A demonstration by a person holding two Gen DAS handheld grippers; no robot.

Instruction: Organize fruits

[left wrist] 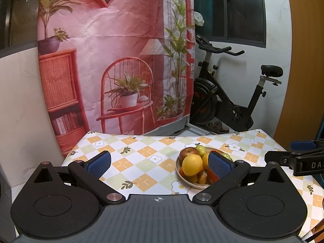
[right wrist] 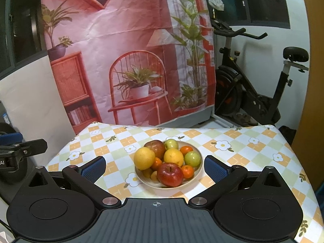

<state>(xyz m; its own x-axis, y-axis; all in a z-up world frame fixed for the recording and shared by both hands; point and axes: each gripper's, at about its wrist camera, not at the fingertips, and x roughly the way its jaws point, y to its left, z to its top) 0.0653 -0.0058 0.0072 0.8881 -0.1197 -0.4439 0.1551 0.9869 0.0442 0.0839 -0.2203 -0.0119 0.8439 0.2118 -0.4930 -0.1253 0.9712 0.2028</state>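
Observation:
A cream bowl (right wrist: 199, 170) heaped with fruit stands on the checked tablecloth. It holds two red apples (right wrist: 170, 174), two yellow citrus fruits (right wrist: 144, 158), green apples (right wrist: 192, 158) and small oranges (right wrist: 187, 171). My right gripper (right wrist: 155, 169) is open and empty, its blue pads either side of the bowl, nearer the camera. In the left wrist view the bowl (left wrist: 194, 184) sits right of centre, partly behind the right pad. My left gripper (left wrist: 159, 165) is open and empty, left of the bowl.
The table (right wrist: 253, 156) has a flower-print checked cloth. A printed pink backdrop (right wrist: 125, 50) hangs behind it. An exercise bike (right wrist: 253, 77) stands at the back right. The other gripper shows at the edge of each view (left wrist: 299, 160) (right wrist: 18, 149).

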